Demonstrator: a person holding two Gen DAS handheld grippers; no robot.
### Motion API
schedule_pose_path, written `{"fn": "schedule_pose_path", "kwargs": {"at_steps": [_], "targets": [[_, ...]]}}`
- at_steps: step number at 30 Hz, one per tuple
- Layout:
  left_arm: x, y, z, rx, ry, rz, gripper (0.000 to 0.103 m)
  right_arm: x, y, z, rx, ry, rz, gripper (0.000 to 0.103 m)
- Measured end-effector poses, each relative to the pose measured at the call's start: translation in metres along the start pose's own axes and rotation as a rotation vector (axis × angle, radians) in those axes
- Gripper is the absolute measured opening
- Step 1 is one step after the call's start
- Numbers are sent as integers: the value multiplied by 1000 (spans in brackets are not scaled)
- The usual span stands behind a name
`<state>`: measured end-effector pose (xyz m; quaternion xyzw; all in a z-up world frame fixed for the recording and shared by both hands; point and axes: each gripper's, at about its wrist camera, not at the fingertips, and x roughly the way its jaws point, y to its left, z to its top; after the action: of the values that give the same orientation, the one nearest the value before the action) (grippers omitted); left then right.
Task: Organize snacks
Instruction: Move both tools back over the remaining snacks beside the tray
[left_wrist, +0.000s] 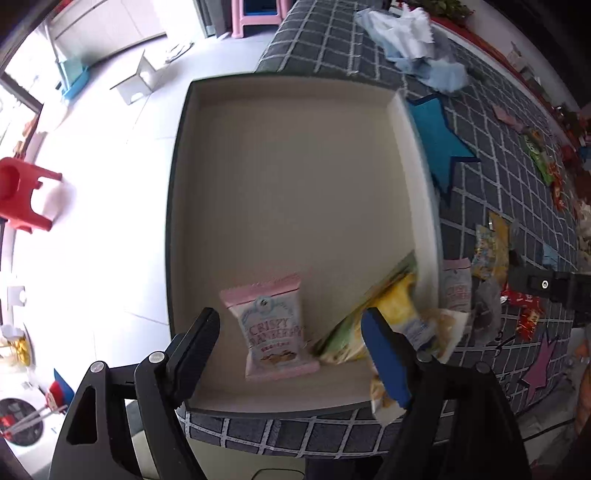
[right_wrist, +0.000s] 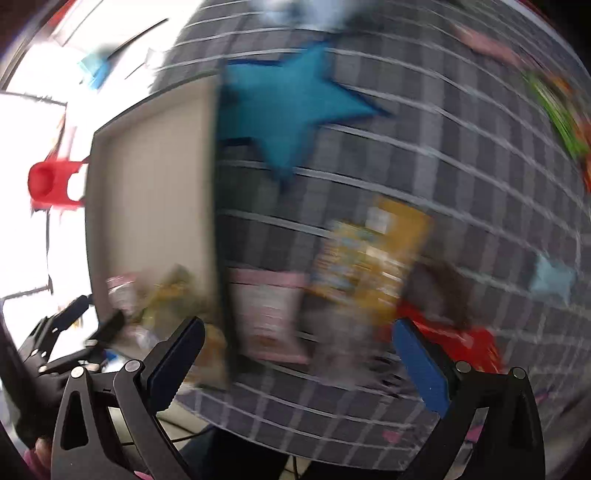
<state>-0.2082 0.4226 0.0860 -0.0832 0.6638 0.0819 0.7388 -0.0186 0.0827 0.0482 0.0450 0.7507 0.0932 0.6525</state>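
Left claw (left_wrist: 291, 334) points straight down over the near end of the box (left_wrist: 295, 79), jaws apart and gripping nothing. The pink snack pack (left_wrist: 271, 328) lies on the box floor between its fingers; a yellow-green pack (left_wrist: 384, 317) leans on the right wall. Right claw (right_wrist: 299, 350) tilts steeply down over the grey checked cover (right_wrist: 480, 166), spread wide and empty, above a second pink pack (right_wrist: 269, 317) and a yellow pack (right_wrist: 369, 258). Right wrist view is badly blurred.
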Motion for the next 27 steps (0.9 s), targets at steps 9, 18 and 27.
{"fn": "schedule_pose_path", "kwargs": {"at_steps": [9, 18, 27], "targets": [[-2, -34, 15, 107, -12, -45, 82, 2, -129, -30, 384, 53, -32, 102], [5, -99, 15, 269, 31, -91, 82, 17, -165, -53, 451, 97, -51, 102], [17, -144, 24, 353, 68, -79, 82, 52, -186, -76, 438, 95, -116, 102]]}}
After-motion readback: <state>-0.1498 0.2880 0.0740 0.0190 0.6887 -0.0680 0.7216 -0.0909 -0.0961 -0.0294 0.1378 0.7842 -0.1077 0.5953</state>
